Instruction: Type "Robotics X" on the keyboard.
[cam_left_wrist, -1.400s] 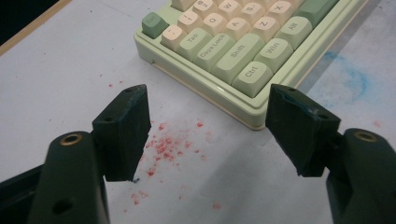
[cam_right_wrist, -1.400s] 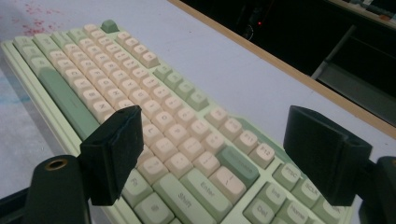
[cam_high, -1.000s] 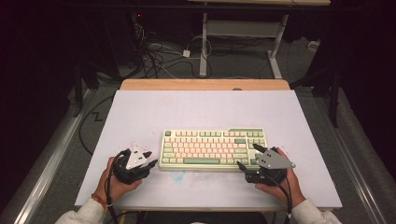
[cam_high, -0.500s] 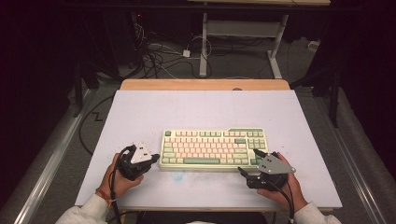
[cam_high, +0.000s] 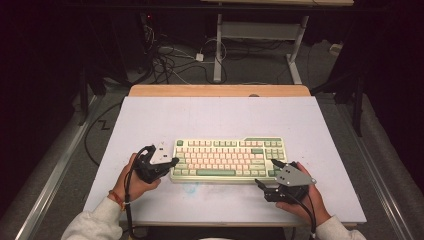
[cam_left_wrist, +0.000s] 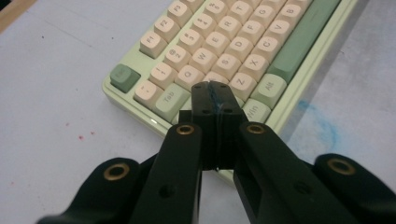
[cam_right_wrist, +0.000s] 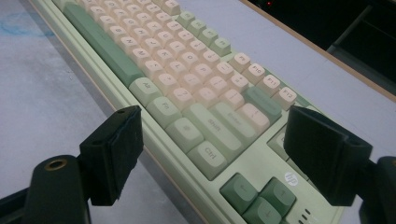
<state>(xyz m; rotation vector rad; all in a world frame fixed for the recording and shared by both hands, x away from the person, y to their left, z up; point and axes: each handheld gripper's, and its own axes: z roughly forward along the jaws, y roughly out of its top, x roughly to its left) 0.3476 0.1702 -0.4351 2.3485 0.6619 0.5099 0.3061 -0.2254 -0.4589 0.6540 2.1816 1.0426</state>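
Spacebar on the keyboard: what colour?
Sage green spacebar, keyboard; clearest in the left gripper view.

Left gripper (cam_high: 167, 162): jaws pressed together, nothing between them, having just closed; tips point right and slightly away from person. Left hand (cam_high: 136, 176) wraps body from below, forearm in pale sleeve, band at wrist. Right gripper (cam_high: 265, 172): jaws wide apart, pointing left and away from person. Right hand (cam_high: 300, 200) cups body from behind, cable trailing over wrist.
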